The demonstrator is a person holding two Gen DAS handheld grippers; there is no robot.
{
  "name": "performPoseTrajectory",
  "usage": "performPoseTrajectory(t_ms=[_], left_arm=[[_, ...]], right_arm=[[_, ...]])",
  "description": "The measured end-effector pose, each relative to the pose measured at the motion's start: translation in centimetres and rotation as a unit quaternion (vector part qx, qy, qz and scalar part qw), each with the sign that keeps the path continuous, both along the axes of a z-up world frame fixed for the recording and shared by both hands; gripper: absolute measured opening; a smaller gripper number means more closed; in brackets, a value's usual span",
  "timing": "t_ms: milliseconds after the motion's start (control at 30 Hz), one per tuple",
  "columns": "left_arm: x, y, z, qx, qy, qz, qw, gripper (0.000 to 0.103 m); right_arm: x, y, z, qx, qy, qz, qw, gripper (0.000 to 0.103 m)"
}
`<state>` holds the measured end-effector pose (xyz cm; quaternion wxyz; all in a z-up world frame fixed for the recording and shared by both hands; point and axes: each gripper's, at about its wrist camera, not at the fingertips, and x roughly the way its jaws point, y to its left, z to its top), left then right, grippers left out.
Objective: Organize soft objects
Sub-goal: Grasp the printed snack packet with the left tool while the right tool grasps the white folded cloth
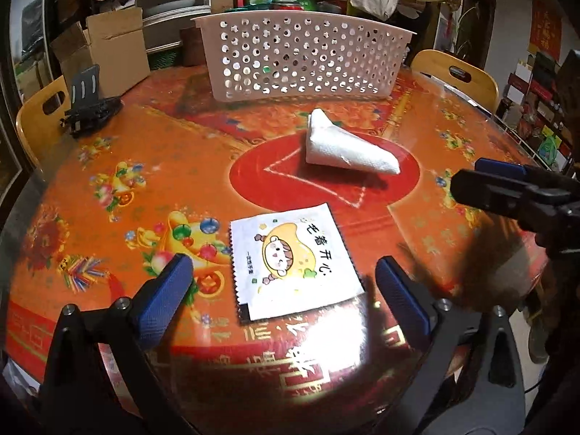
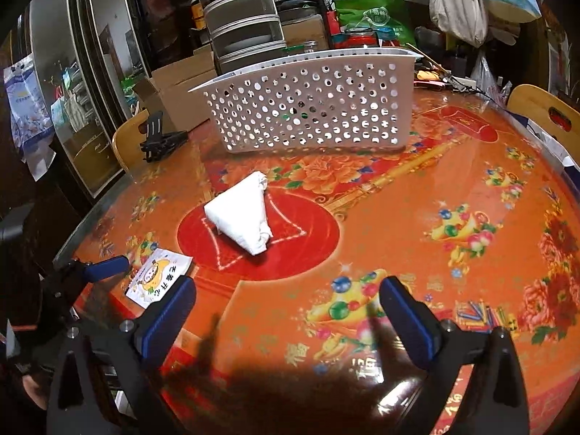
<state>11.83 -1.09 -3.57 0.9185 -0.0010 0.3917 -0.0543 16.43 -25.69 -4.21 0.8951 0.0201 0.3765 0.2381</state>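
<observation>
While both my left gripper (image 1: 282, 282) and right gripper (image 2: 288, 311) stand spread and empty, I judge the flat sachet (image 1: 293, 264), lower centre, light and slippery; pinch an edge.

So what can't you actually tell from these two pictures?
- Inside of the basket: both views see only its holed side wall, so whatever is in it stays hidden.
- Small print on the packet: too small in the left view; in the right view a gripper finger covers part of it.
- Inside the folded white cloth: its own folds hide it.
- The near table edge: cut off by both grippers.
</observation>
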Motion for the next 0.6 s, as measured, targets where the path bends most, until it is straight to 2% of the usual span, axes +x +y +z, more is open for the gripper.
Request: performPoseTrajectory(t_ms=[100,133,167,200,233,367,400,433,467,533,600], left_arm=[[0.0,0.1,0.0,-0.001,-0.010,0.007,0.9999,0.089],[0.1,0.2,0.0,-0.001,-0.014,0.008,0.9999,0.083],[0.2,0.3,0.2,-0.001,-0.017,0.009,0.9998,0.070],[0.3,0.5,0.4,-0.002,-0.021,0.008,0.9997,0.063],[0.4,0.4,0.6,-0.003,-0.025,0.005,0.9997,0.049],[0.6,0.7,0.7,-0.011,-0.030,-0.002,0.9995,0.039],[0.5,0.8,0.7,-0.015,-0.032,-0.003,0.9994,0.033],[0.4,1.1,0.8,-0.020,-0.034,-0.005,0.9992,0.023],[0.5,1.5,0.8,-0.028,-0.032,-0.005,0.9991,0.019],[0.5,2.1,0.8,-0.045,-0.030,-0.008,0.9985,0.016],[0.4,2.5,0.8,-0.051,-0.031,-0.012,0.9981,0.014]], right_arm=[[0.3,0.2,-0.1,0.003,0.002,0.003,1.000,0.101],[0.5,0.3,-0.1,0.004,0.003,0.003,1.000,0.101],[0.6,0.5,-0.1,0.005,0.004,0.005,1.000,0.101],[0.7,0.8,-0.2,0.005,0.006,0.007,1.000,0.101],[0.9,1.1,-0.2,0.004,0.007,0.009,1.000,0.101],[1.7,2.6,-0.2,0.000,0.011,0.024,1.000,0.101],[2.0,3.0,-0.2,0.000,0.011,0.028,1.000,0.101],[2.3,3.6,-0.2,-0.001,0.011,0.032,0.999,0.101],[2.6,4.1,-0.3,-0.003,0.011,0.037,0.999,0.101],[3.2,5.1,-0.4,-0.005,0.014,0.045,0.999,0.101],[3.8,5.9,-0.4,-0.007,0.014,0.050,0.999,0.095]])
